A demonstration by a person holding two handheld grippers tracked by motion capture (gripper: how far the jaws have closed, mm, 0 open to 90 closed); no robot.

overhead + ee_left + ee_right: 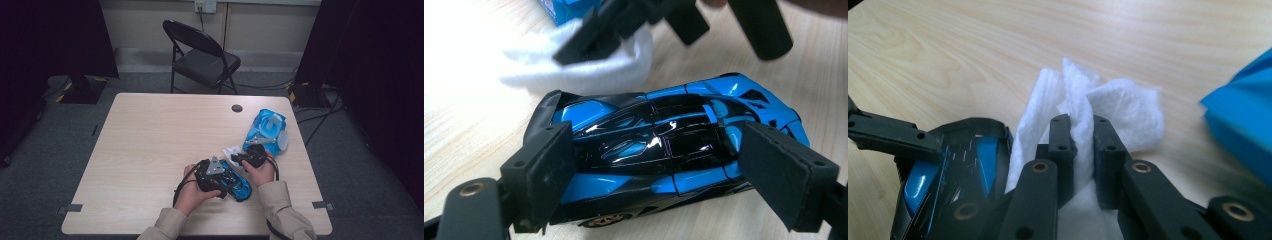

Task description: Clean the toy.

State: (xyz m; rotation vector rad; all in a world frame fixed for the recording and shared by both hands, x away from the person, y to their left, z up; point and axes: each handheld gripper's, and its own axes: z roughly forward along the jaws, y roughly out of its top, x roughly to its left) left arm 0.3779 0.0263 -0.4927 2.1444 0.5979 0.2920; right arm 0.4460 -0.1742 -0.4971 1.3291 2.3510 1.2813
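Left gripper (649,170) clamps toy car (664,145), seemingly firmly

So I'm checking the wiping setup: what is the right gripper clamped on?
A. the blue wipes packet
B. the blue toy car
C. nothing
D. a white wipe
D: in the right gripper view the right gripper has its jaws pinched on a crumpled white wipe, while the blue toy car sits between the left gripper's jaws.
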